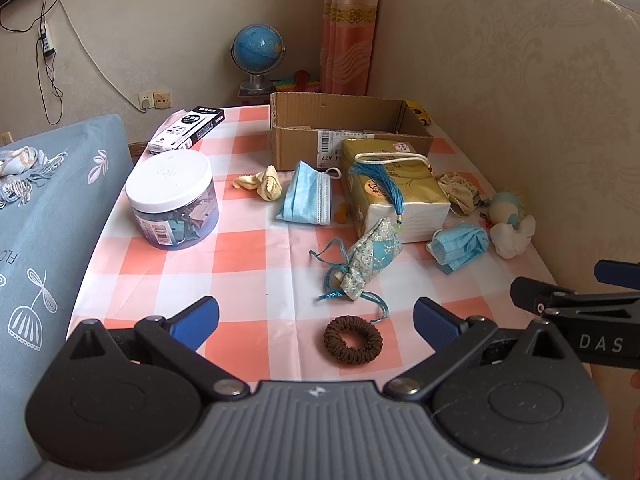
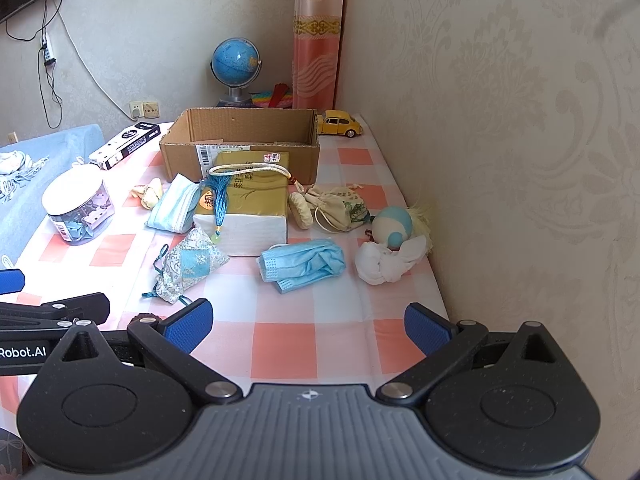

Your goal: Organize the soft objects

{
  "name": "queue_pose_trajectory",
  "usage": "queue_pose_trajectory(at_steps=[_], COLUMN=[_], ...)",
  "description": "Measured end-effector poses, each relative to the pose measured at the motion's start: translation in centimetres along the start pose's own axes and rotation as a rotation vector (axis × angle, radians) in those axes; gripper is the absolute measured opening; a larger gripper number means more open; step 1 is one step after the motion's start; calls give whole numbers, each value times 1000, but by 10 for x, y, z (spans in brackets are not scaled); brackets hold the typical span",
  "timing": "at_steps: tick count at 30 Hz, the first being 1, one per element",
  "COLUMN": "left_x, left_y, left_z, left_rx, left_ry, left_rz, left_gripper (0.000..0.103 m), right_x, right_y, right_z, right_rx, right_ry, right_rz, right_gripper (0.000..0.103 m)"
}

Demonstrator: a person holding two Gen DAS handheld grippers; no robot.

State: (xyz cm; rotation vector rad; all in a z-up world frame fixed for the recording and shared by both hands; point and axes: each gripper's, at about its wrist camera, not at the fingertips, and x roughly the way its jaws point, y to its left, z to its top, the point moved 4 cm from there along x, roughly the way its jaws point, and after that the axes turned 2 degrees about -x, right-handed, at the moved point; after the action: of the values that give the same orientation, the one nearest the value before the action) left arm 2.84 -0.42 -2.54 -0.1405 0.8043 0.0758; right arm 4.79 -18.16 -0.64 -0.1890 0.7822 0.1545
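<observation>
Soft items lie scattered on the checked tablecloth (image 1: 248,280). A brown hair scrunchie (image 1: 353,339) sits just ahead of my open left gripper (image 1: 316,320), between its fingers. Beyond it lie a blue-white sachet (image 1: 370,258), a crumpled blue mask (image 1: 460,245), a folded blue mask (image 1: 306,196), a yellow cloth (image 1: 262,182) and a gold tissue pack (image 1: 394,190) with a blue tassel. My right gripper (image 2: 308,328) is open over the tablecloth (image 2: 348,336), short of the crumpled mask (image 2: 304,264) and a white plush doll (image 2: 390,252). An open cardboard box (image 2: 240,136) stands behind.
A clear jar (image 1: 174,200) with a white lid stands at the left, a black-white carton (image 1: 188,132) behind it. A beige pouch (image 2: 340,208) and a yellow toy car (image 2: 340,124) sit by the right wall. A blue bed (image 1: 48,220) borders the table's left edge.
</observation>
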Motion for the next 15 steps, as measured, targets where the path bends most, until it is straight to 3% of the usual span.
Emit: queue_pose_trajectory(at_steps=[15], left_x=[0], left_y=[-2], left_z=[3], left_rx=[2], left_ry=[-3], left_rz=[0], left_gripper=[103], right_x=[-3], right_y=[-2], right_z=[2], right_rx=[-3], right_ry=[-4], right_rz=[-4], right_gripper=[103])
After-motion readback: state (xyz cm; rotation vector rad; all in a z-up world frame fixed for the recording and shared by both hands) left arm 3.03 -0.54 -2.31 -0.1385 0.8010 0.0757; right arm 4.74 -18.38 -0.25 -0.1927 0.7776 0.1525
